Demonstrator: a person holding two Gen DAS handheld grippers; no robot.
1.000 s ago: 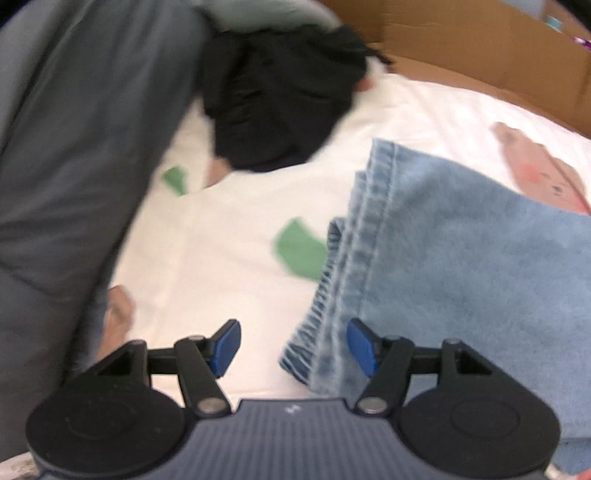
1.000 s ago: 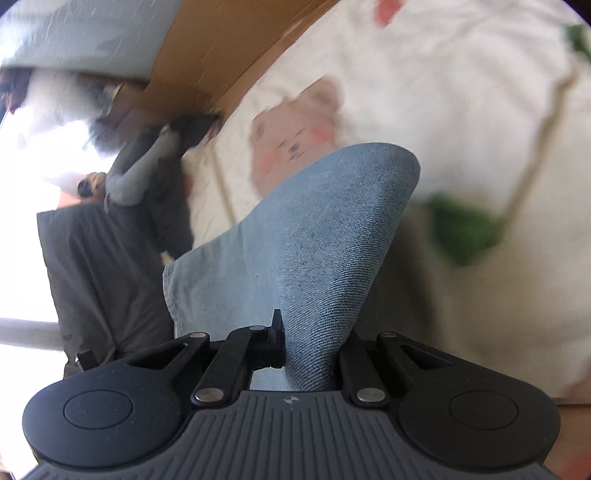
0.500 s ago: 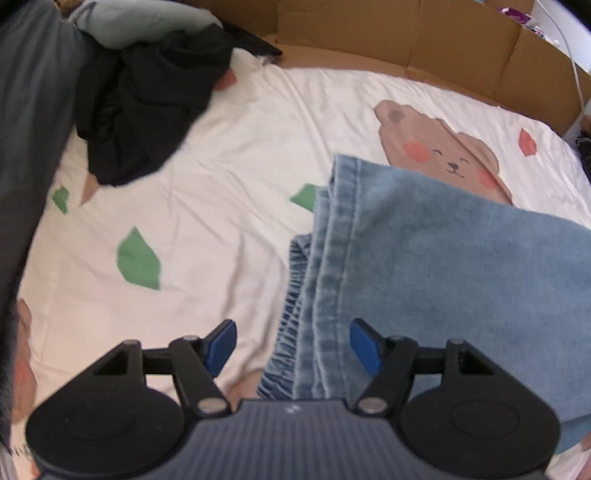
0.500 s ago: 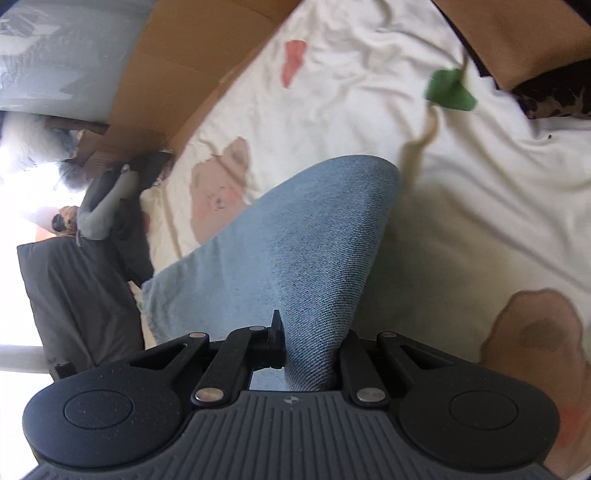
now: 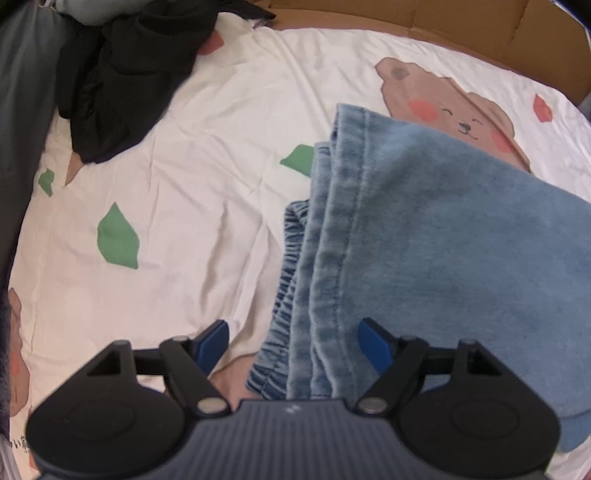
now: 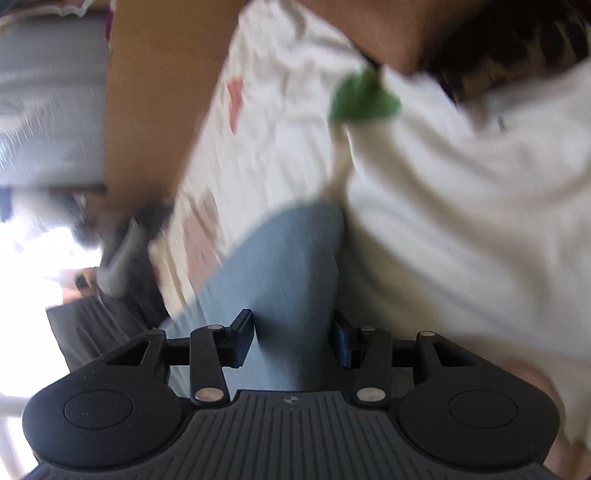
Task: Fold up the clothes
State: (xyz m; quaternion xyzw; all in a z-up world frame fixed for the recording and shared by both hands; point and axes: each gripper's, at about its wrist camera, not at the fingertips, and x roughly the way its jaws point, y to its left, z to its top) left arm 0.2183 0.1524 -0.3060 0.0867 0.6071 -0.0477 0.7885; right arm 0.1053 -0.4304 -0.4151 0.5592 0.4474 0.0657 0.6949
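A white sheet (image 5: 221,155) printed with green leaves and brown bears covered the bed, with cardboard (image 5: 461,33) standing along its far edge. On the sheet lay folded light-blue jeans (image 5: 461,251), layered, hems and seams stacked along their left edge, part of a bear print showing above them. A crumpled black garment (image 5: 122,88) sat well apart at the far left corner, beside dark grey fabric (image 5: 22,110) along the left border. The left gripper (image 5: 293,343) pointed steeply down over the near left edge of the jeans; its jaws stood wide and were opening, the denim edge lying between the blue pads (image 5: 373,345) without either pad pressing on it. The right wrist view was blurred: the right gripper (image 6: 293,338) had its jaws opening, a ridge of jeans (image 6: 288,273) rising between them, pads apparently clear of the cloth. A green leaf print (image 6: 364,98) showed beyond on the sheet (image 6: 480,221).
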